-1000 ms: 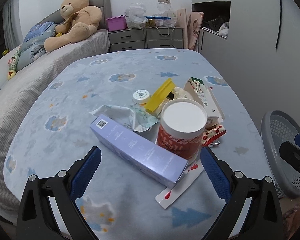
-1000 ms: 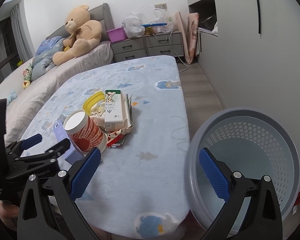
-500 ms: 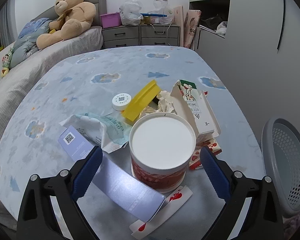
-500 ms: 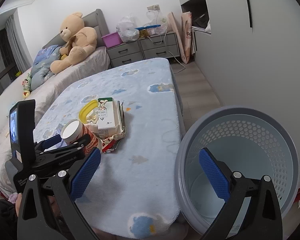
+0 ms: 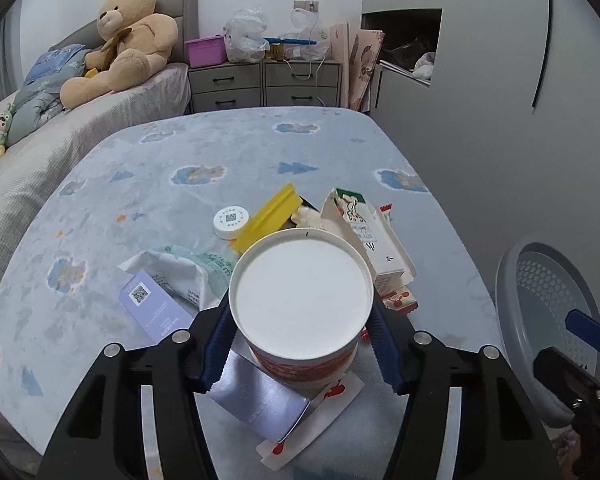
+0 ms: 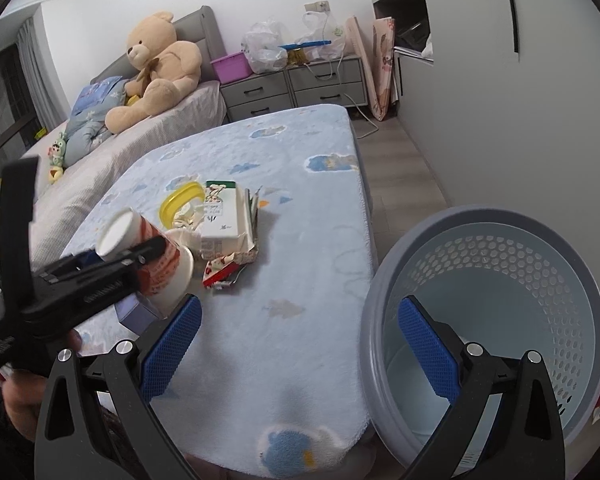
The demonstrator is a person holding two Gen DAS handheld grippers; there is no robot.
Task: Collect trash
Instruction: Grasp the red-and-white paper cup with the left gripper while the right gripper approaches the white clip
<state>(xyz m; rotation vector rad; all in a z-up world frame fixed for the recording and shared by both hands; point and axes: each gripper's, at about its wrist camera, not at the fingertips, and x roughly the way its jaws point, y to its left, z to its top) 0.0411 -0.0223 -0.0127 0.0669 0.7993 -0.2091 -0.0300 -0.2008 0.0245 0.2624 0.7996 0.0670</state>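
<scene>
Paper cup point(image 5: 300, 300), red-printed with a white lid, clamped in the left gripper point(image 5: 300, 344) on the blue blanket point(image 5: 204, 152).
Left to right: purple box point(image 5: 156, 308) partly under the cup; crumpled wrapper point(image 5: 184, 268); small white cap point(image 5: 231, 222); yellow lid point(image 5: 270, 216); milk carton point(image 5: 364, 232) just behind the cup; red-and-white wrappers point(image 5: 400, 300). Left jaws have just been closing, pads now against the cup's sides. Right gripper point(image 6: 298, 344) hangs wide, holding nothing, over the rim of the grey basket point(image 6: 540, 232) beside the bed.
</scene>
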